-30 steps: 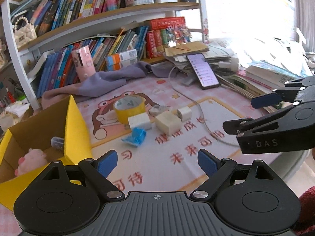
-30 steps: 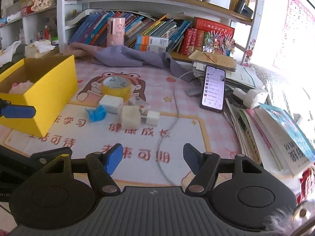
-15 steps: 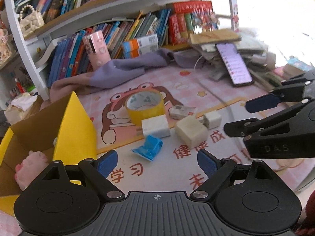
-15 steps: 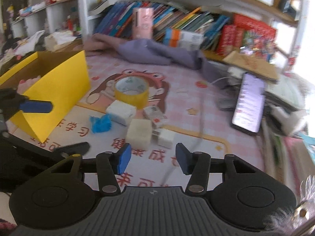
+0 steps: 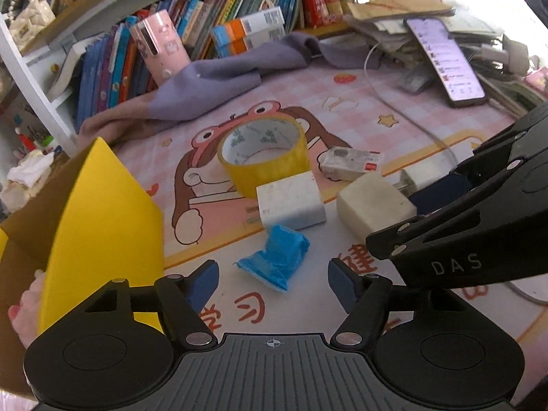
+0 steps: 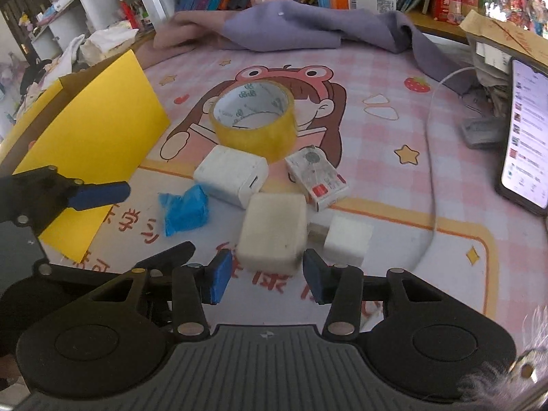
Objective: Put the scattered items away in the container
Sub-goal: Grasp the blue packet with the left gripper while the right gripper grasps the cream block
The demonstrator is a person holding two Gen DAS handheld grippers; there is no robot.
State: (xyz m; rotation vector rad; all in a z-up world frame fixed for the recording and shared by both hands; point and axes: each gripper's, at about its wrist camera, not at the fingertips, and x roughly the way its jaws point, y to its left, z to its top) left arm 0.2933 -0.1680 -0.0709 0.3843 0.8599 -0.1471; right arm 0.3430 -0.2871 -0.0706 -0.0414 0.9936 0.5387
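The left gripper [image 5: 272, 282] points down at the blue wrapper [image 5: 275, 257]. Its jaws are closing, with the wrapper lying just ahead of the blue pads [image 5: 202, 282], not yet pinched. The right gripper [image 6: 265, 275] sits low over the cream block [image 6: 272, 231]; its jaws are closing too, and the block's near end lies between the pads [image 6: 219, 275], though contact cannot be told.

Taking the yellow tape roll [image 6: 253, 121] as the landmark: the wrapper lies nearer than the roll and to its left in the right wrist view. A white charger [image 6: 231, 174] lies just in front of the roll, close beside it. The cream block is in front of that charger, just beside it. A small white cube plug [image 6: 347, 238] sits right of the block, its metal prongs pointing at the block. A flat white box with a red label [image 6: 316, 179] lies right of the roll and just behind the block.

The yellow box [image 6: 92, 144] stands left of the roll, well apart, with a pink soft toy [image 5: 25, 304] inside. Beyond the roll a purple cloth [image 6: 291, 29] is draped along the pink mat [image 6: 376, 144]. A lit phone [image 6: 525, 130] leans far to the right, a white cable [image 6: 430, 157] curving beside it. Farthest back, books [image 5: 246, 7] fill the shelf, with a pink cup [image 5: 159, 46] in front.
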